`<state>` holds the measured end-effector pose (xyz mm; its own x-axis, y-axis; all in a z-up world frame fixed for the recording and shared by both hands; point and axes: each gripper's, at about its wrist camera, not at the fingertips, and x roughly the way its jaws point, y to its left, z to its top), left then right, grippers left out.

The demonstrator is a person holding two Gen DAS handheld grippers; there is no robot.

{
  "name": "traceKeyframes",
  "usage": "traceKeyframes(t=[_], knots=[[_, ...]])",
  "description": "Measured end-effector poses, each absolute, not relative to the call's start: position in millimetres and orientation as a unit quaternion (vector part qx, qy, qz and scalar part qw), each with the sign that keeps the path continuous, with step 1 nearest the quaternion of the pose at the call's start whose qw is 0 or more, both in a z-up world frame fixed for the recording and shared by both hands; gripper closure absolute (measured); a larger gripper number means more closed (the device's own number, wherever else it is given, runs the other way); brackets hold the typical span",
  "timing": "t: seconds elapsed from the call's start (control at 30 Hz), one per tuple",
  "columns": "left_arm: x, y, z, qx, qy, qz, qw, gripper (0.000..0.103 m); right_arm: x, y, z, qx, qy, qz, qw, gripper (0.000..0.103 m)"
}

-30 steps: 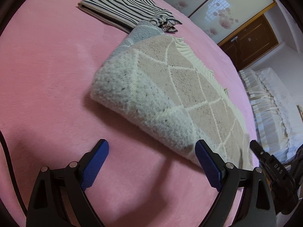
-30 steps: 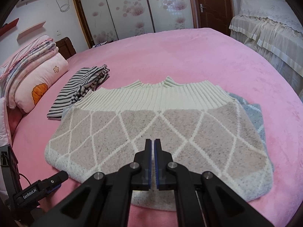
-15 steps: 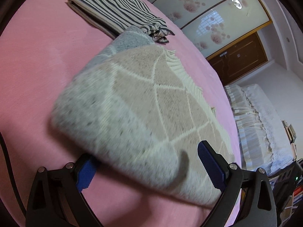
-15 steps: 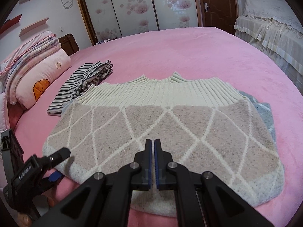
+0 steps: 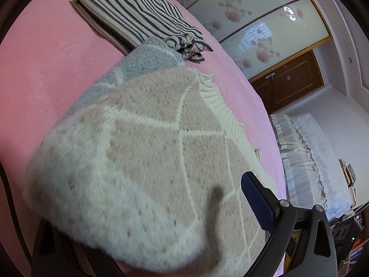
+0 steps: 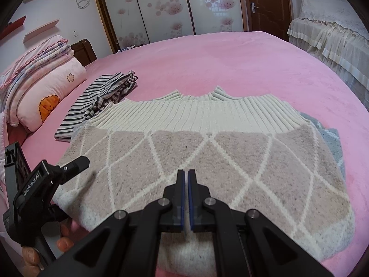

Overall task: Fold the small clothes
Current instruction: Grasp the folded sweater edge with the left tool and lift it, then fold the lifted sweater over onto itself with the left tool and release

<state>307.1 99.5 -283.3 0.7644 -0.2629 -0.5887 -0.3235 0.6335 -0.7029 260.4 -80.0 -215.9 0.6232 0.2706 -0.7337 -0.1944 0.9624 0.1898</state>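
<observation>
Left gripper (image 6: pixel 69 168) nearer; pink bed (image 6: pixel 230 64) (wardrobe (image 6: pixel 161 11) behind)

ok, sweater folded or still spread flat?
Folded. The sweater lies doubled on the bed: ribbed hem on top, grey layer showing underneath at the right edge.

Bare bed (image 6: pixel 230 62) surface lies beyond the sweater (image 6: pixel 207 143) hem and to its right. On the left, a striped garment (image 6: pixel 99 101) touches the sweater's corner; pillows (image 6: pixel 46 92) stand behind it. The left gripper (image 6: pixel 76 164) occupies the sweater's near-left edge.
</observation>
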Motion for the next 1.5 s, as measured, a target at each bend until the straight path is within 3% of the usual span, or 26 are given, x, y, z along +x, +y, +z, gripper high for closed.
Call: traceKeyframes(t=[0.03,0.17,0.27,0.4,1.07,1.5], knots=[[307,100,-283,-0.427,0.343,0.021,0.837,0.010,263,-79,-216,0.046,0.414,0.129,0.900,0.101],[308,107,-284,-0.426,0.353,0.022,0.833,0.047,271,-74,-215,0.040,0.414,0.132,0.900,0.101],[307,114,-285,-0.433,0.355,0.011,0.828,0.066,277,-71,-215,0.040,0.415,0.133,0.899,0.101],[305,111,-270,-0.404,0.352,0.005,0.844,0.080,284,-69,-214,0.046,0.415,0.133,0.899,0.101],[295,15,-150,-0.215,0.295,-0.032,0.930,0.081,303,-76,-224,0.048,0.459,0.179,0.869,0.101],[316,-95,-135,-0.110,0.324,-0.074,0.937,0.082,258,-187,-186,0.094,0.403,0.143,0.899,0.100]])
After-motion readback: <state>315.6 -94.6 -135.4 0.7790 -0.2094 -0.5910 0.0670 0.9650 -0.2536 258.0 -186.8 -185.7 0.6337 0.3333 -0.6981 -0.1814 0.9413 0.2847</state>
